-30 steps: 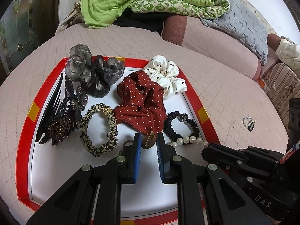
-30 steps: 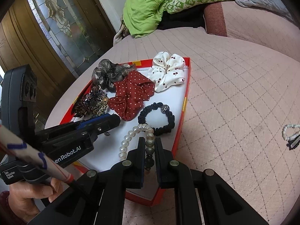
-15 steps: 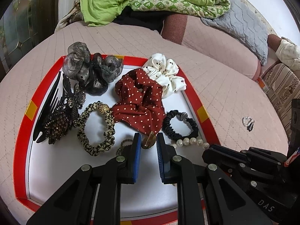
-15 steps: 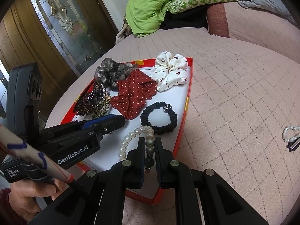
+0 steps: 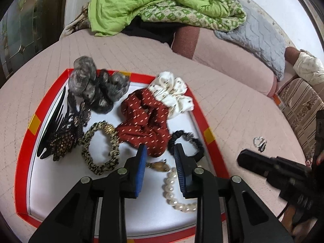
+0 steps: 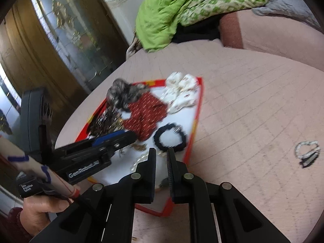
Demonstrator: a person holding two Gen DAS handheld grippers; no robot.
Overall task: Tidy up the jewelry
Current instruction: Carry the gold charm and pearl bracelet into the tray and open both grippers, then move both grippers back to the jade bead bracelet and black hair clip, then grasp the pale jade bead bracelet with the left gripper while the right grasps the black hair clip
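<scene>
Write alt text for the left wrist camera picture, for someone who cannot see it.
An open left gripper hovers over a red-rimmed white tray on a pink quilted bed, a small gold clip lying between its blue-padded fingers. The tray also holds a pearl bracelet, scrunchies and dark hair clips.

Green quilt (image 5: 149,2): lying crumpled at the far end of the bed, over a green-patterned cloth (image 5: 194,16).
Grey quilted pad (image 5: 261,40): lying just right of the patterned cloth.
Pink quilted bed cover (image 6: 253,105): stretching under everything.
Glass-panelled wooden door (image 6: 50,40): standing at the left.
Striped upholstery (image 5: 301,109): showing at the far right.
</scene>
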